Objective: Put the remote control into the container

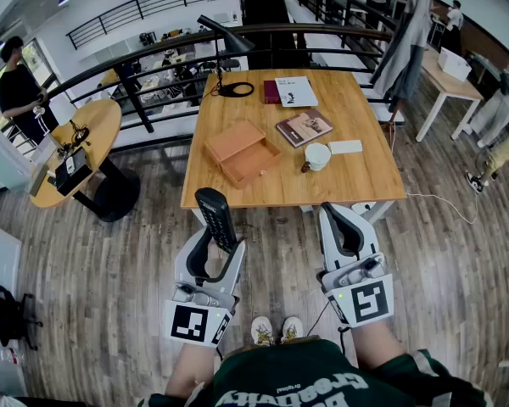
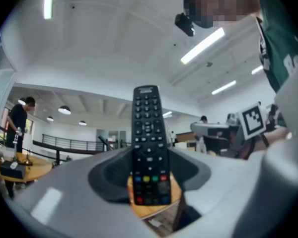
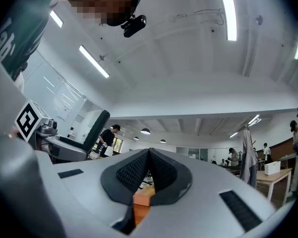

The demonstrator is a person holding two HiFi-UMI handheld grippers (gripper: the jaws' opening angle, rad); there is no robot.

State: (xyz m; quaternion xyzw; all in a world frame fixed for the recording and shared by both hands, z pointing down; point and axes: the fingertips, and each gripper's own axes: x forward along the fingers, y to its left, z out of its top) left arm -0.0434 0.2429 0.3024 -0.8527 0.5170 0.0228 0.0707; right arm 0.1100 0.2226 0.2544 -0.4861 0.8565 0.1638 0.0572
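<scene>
The head view shows one remote control (image 1: 215,213) as a dark slab standing up from the left gripper (image 1: 222,242), over the floor, short of the table (image 1: 356,176). Only the left gripper view shows its button face (image 2: 148,143), clamped between the pads. The right gripper (image 1: 343,223) is pinched together on nothing, which its own view (image 3: 149,167) confirms. On the table lie one open wooden container (image 1: 242,153), one cup (image 1: 317,156) and two books (image 1: 304,127) – perhaps a third.
</scene>
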